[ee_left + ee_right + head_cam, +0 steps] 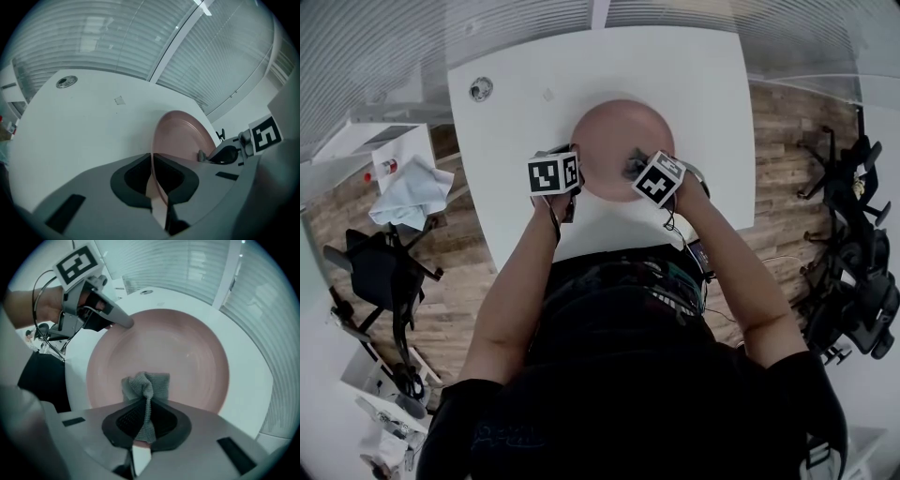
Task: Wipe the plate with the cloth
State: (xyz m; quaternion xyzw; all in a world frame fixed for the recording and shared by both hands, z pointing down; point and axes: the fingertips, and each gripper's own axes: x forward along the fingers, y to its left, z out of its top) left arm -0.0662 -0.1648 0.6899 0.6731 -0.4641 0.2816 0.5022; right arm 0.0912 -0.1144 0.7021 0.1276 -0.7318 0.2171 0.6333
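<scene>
A pink plate (pixel 619 141) lies on the white table (pixel 516 178) in front of me. My left gripper (pixel 572 183) is shut on the plate's left rim; in the left gripper view the thin rim (pixel 157 183) runs between the jaws and the plate (pixel 183 136) stretches away beyond. My right gripper (pixel 639 169) is shut on a small grey cloth (pixel 146 387), which rests bunched on the plate's inner surface (pixel 173 348) near its front edge. The left gripper (pixel 124 323) shows at the plate's far-left rim in the right gripper view.
A round metal fitting (pixel 481 89) is set in the table's far left corner. A light cloth (pixel 411 192) lies on a side unit at the left. Office chairs (pixel 853 281) stand on the wooden floor at the right, another chair (pixel 380 272) at the left.
</scene>
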